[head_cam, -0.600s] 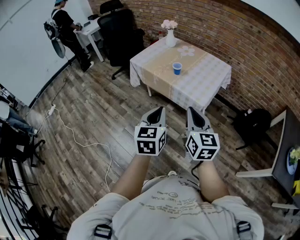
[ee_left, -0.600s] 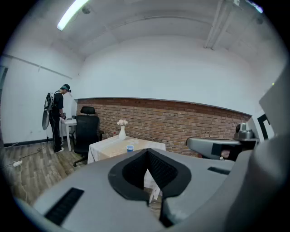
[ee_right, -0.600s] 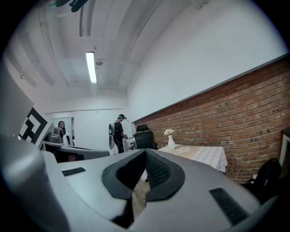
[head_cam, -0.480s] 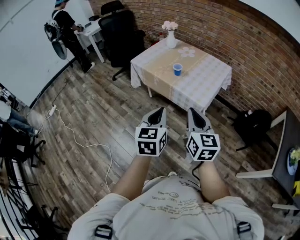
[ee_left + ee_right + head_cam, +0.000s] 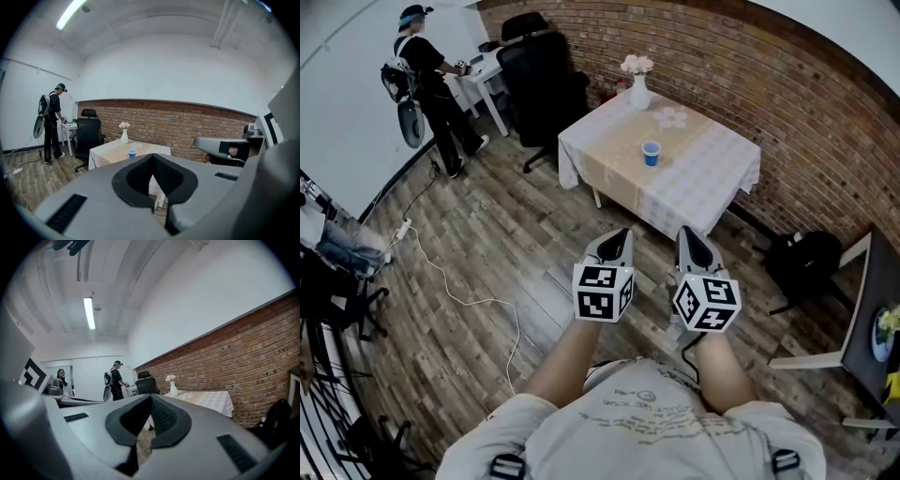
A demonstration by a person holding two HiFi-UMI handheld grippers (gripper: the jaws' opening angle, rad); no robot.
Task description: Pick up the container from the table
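Looking down, you see your shirt (image 5: 649,424) cut off by the bottom edge, with both forearms reaching out over the plank floor (image 5: 506,234). Your left gripper (image 5: 621,232) has its jaws pressed fully together with nothing between them, and its own view shows the dark pads meeting at the tip. Your right gripper (image 5: 686,232) sits just beside it, jaws likewise closed and empty. Each marker cube hides the hand behind it.

A white cable (image 5: 457,291) trails across the floor to your left. To your right a black backpack (image 5: 802,259) lies near the wall, and a dark table (image 5: 874,319) is cut off by the frame edge.

Well ahead of both grippers stands the cloth-covered table (image 5: 712,173). The container, a small blue cup (image 5: 652,153), stands upright near its middle, apart from the white vase (image 5: 639,91) of flowers at the far edge. You cannot see into the cup from here. In the left gripper view it shows just above the jaws; in the right gripper view it cannot be made out.

Beyond the table's left corner is a black office chair (image 5: 546,70), then a person (image 5: 427,89) standing at a white desk, partly hidden by the chair.
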